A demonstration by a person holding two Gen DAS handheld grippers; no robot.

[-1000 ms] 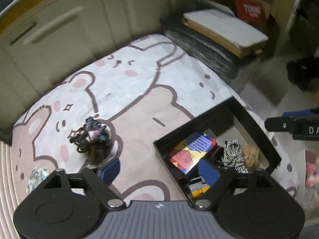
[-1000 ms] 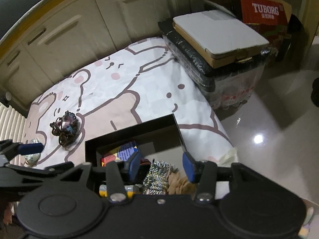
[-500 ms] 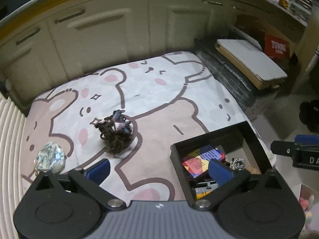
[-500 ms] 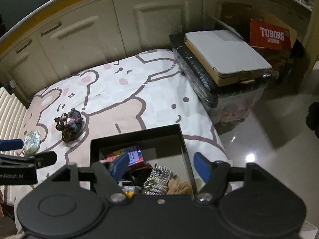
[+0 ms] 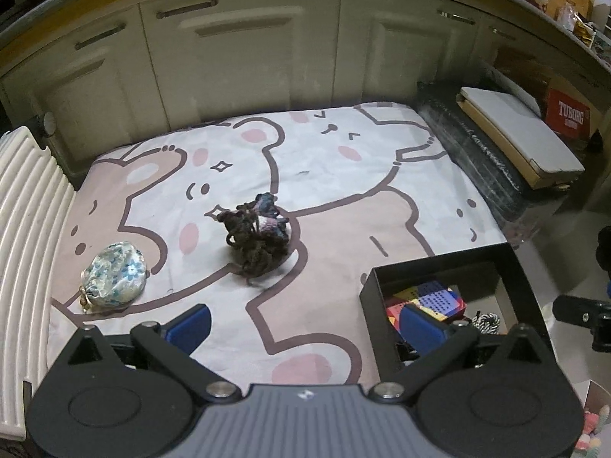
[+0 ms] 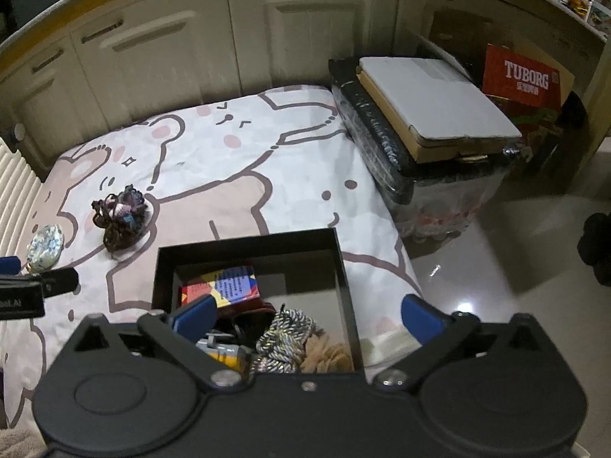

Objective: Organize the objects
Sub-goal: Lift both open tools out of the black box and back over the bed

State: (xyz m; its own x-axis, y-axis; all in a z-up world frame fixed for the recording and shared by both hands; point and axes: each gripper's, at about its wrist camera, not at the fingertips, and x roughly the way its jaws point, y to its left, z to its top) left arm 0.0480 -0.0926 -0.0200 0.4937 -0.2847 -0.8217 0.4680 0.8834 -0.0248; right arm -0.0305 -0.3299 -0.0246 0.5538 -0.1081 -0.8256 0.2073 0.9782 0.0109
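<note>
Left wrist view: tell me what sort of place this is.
Probably a room in a home, used partly for storage. A cartoon bear sheet covers a low surface, cream cabinet doors line the wall behind, and a Tuborg carton stands among stacked boxes.

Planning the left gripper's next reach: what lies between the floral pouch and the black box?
In the left wrist view, the dark yarn tangle lies between the floral pouch and black box.
</note>
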